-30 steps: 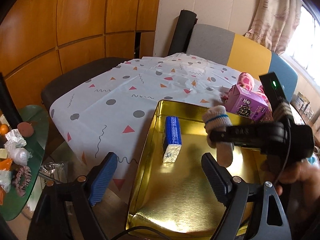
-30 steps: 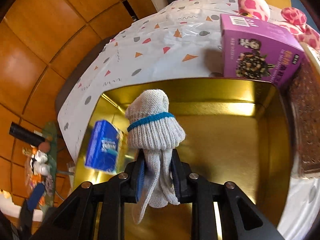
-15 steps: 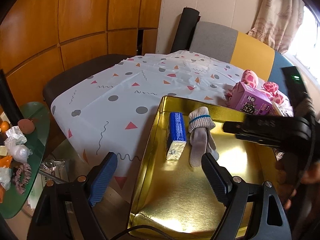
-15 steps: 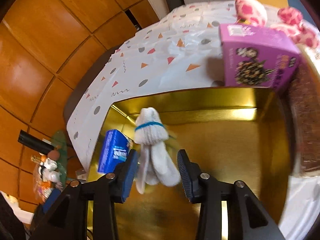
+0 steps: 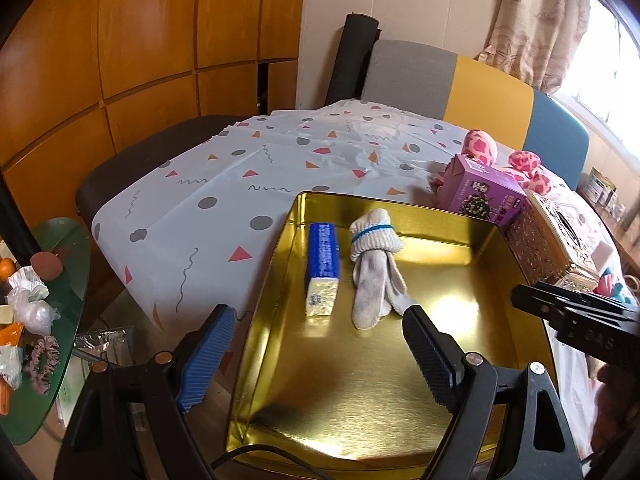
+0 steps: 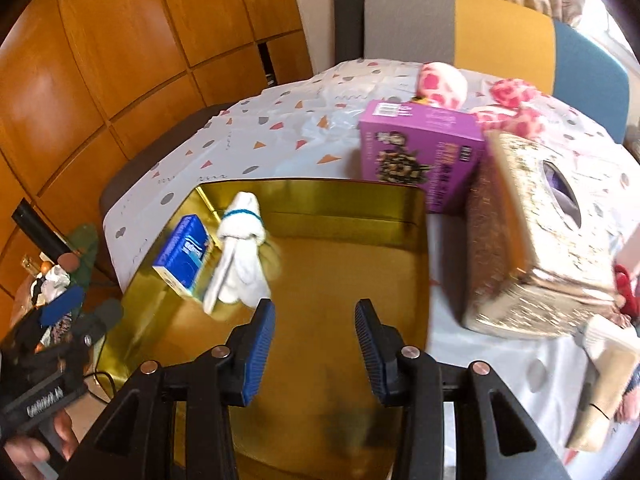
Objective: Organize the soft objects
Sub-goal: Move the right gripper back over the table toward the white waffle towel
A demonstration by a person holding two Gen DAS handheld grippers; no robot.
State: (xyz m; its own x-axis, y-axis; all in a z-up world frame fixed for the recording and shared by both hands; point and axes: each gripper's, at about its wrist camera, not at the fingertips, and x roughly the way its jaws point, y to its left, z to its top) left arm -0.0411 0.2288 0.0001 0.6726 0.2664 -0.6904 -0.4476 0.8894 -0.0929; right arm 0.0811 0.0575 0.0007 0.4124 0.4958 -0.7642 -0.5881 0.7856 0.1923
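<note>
Left wrist view: gold tray (image 5: pixel 472 364) holds rolled socks (image 5: pixel 374 268) beside, perhaps touching, blue packet (image 5: pixel 323 264); both claws gape empty.

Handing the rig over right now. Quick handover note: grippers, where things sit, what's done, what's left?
Left hand-held gripper: open, empty, over the near left part of the gold tray.
Right hand-held gripper: open, empty; jaws have just opened, glove released.
Rolled white glove lies in the tray beside the blue tissue pack.
Done: glove and tissue pack placed.
Left: pink spotted plush sits on the table behind the purple box; probably next.
</note>
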